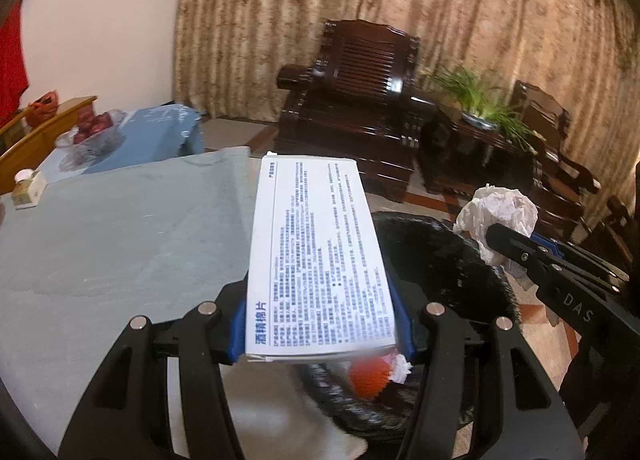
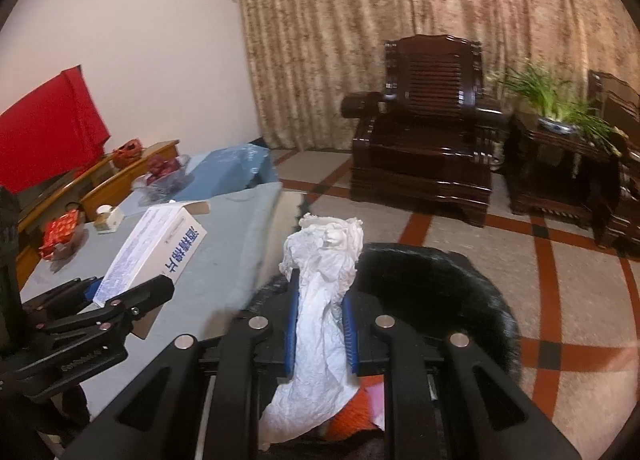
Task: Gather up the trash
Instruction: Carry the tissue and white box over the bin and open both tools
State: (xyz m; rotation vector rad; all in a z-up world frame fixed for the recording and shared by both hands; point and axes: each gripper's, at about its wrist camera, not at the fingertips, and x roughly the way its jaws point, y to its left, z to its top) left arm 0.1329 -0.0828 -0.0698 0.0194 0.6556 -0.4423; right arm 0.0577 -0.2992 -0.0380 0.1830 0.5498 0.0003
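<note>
My left gripper (image 1: 322, 334) is shut on a white box with blue print (image 1: 320, 256), held over the edge of the black bin (image 1: 452, 272). The box also shows in the right wrist view (image 2: 154, 252), with the left gripper (image 2: 132, 296) around it. My right gripper (image 2: 322, 334) is shut on a crumpled white tissue (image 2: 324, 292) above the bin (image 2: 440, 280). The tissue also shows in the left wrist view (image 1: 500, 215), held by the right gripper (image 1: 500, 240). Orange trash (image 1: 368, 378) lies inside the bin.
A table with a grey-blue cloth (image 1: 120, 227) lies to the left, with a small box (image 1: 28, 189) and a fruit bowl (image 1: 92, 131) at its far end. Dark wooden armchairs (image 1: 360, 99) and a plant (image 1: 484, 99) stand behind on the tiled floor.
</note>
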